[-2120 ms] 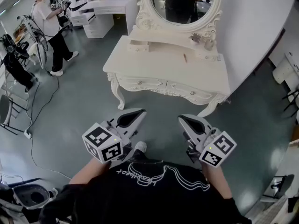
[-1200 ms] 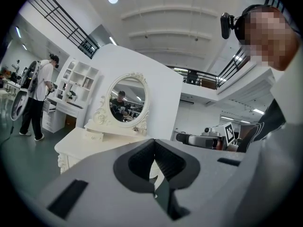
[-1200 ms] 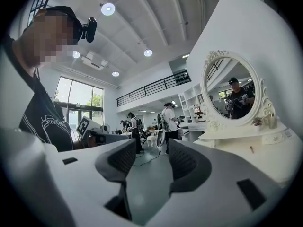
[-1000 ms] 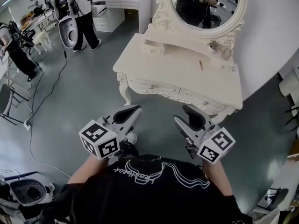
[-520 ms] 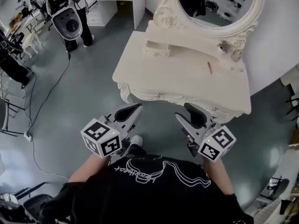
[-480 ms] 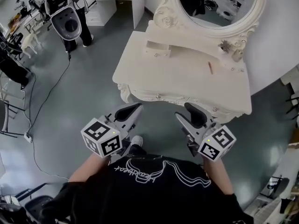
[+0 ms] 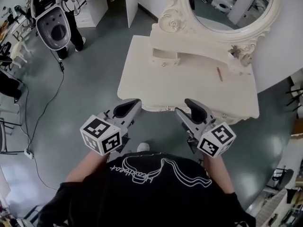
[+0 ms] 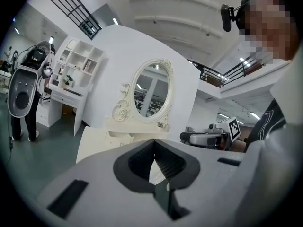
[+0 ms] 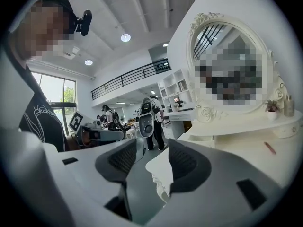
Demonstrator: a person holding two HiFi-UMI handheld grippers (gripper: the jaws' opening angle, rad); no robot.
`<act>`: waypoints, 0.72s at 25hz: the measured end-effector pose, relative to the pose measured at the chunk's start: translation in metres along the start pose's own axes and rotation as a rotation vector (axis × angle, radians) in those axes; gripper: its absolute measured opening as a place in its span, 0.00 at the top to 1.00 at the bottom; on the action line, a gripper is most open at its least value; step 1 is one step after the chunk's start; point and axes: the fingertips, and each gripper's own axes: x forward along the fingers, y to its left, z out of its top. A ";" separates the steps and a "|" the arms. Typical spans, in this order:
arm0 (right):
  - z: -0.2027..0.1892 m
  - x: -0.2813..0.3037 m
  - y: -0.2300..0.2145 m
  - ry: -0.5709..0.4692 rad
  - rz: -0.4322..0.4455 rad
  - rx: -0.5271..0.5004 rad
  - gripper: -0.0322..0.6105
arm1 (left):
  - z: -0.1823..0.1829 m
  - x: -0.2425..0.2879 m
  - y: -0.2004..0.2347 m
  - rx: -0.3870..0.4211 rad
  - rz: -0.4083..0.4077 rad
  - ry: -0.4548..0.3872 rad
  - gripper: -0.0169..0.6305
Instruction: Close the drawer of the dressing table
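The white dressing table (image 7: 156,86) stands in front of me with an oval mirror (image 7: 227,6) on top. A small drawer (image 7: 164,57) in its raised shelf is pulled out a little; it also shows in the left gripper view (image 8: 118,135). My left gripper (image 7: 128,107) hovers over the table's front edge, its jaws shut with nothing between them (image 8: 154,143). To its right, my right gripper (image 7: 194,107) is at the same edge, open and holding nothing (image 9: 154,150); the table's corner shows through its gap.
A red pen (image 7: 219,74) lies on the tabletop near the right; a small plant (image 7: 235,52) and a bottle (image 7: 246,59) sit on the shelf. A person with a white machine (image 7: 52,25) stands far left, and a cable (image 7: 45,112) runs over the floor.
The view has come nearer to the dressing table, so both grippers now reach its front edge. Their jaws have kept the same setting.
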 end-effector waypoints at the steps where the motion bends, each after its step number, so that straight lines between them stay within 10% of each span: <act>1: 0.001 0.007 -0.001 -0.003 -0.006 0.004 0.64 | 0.002 0.000 0.008 0.009 0.001 0.003 0.97; 18: -0.025 0.071 -0.056 0.056 -0.088 0.047 0.65 | -0.002 0.037 0.080 -0.014 0.038 0.028 0.97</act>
